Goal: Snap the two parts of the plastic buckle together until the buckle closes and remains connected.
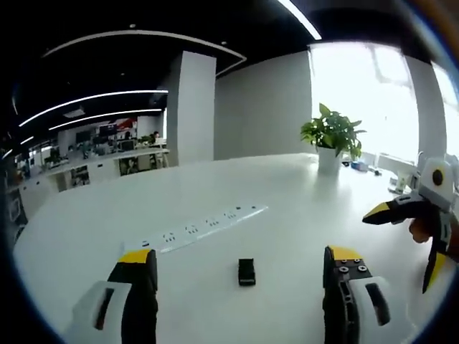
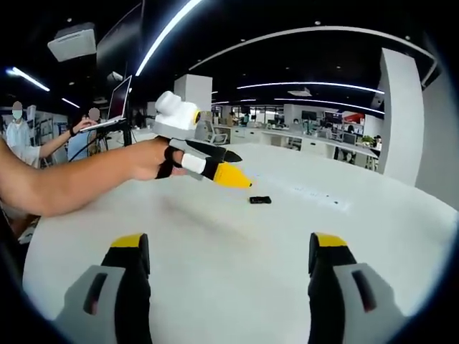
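The small black plastic buckle (image 1: 247,271) lies on the white desk (image 1: 287,208). Left hand-held gripper (image 1: 240,269): jaws apart, empty. Right hand-held gripper (image 2: 229,261): jaws apart, empty.

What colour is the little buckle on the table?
Black buckle, clearest in the left gripper view.

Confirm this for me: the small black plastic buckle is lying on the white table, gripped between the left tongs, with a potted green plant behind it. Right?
Not quite. The small black plastic buckle lies on the white table untouched, in the open gap between the left tongs, as the left gripper view shows. The potted green plant does stand behind it.
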